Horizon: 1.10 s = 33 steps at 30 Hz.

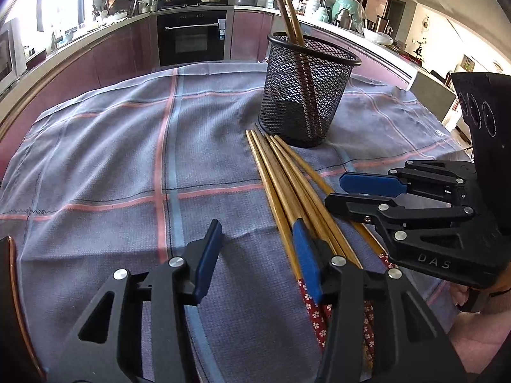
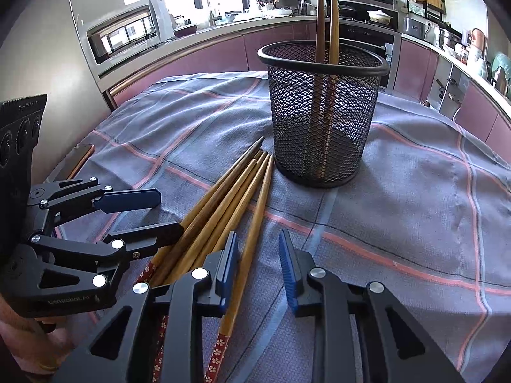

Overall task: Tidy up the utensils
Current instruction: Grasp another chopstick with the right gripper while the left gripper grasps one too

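Both grippers stand with fingers apart, gripping nothing. On the left gripper (image 1: 258, 261) the blue-padded fingers spread wide, its right finger lying over the bundle of loose bamboo chopsticks with red flowered handles (image 1: 287, 188). The right gripper (image 2: 257, 266) points forward low over the bundle's outermost stick, fingers moderately parted. Those chopsticks lie on the grey checked cloth (image 1: 111, 166), tips near the black wire-mesh cup (image 2: 322, 118), which holds two darker wooden chopsticks (image 2: 325, 25) upright. Handle ends are hidden beneath the grippers.

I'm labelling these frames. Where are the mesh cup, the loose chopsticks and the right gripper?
mesh cup (image 2: 322, 127), right wrist view, front mesh wall.
loose chopsticks (image 1: 284, 175), left wrist view, mid-shaft of bundle.
right gripper (image 2: 257, 271), right wrist view, between its fingertips.
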Tool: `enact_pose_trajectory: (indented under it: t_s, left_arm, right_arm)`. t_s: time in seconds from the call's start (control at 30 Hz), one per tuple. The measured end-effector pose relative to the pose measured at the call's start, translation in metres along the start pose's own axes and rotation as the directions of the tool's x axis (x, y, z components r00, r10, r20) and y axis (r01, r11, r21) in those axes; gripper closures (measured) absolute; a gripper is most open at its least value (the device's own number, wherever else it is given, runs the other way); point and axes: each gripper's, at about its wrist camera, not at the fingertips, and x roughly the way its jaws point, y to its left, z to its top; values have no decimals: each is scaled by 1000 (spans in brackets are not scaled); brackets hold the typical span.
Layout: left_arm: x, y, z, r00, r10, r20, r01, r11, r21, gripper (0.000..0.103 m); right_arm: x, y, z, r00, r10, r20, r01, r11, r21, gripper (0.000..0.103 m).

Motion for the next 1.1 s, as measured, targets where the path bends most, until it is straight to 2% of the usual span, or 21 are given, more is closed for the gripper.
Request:
enact_pose_trajectory:
  t_s: [0.2, 0.63, 0.7, 0.9, 1.1]
  left_arm:
    - [0, 0, 2, 1000, 4, -7, -4, 1000, 12, 68]
    - [11, -4, 13, 999, 36, -27, -34, 998, 46, 69]
    - [14, -5, 16, 999, 42, -30, -40, 998, 49, 72]
    - [20, -6, 23, 998, 47, -40, -46, 998, 40, 90]
    - [20, -4, 24, 998, 41, -44, -41, 999, 14, 94]
  right_arm:
    - [1, 1, 1, 1000, -8, -3, 8, 1000, -5, 84]
    - [5, 3, 6, 1000, -30, -4, 30, 999, -25, 85]
    - [6, 4, 8, 999, -33, -5, 33, 999, -31, 85]
    - [8, 3, 11, 1000, -29, -6, 29, 999, -31, 88]
    - [7, -3, 10, 1000, -11, -11, 11, 1000, -16, 97]
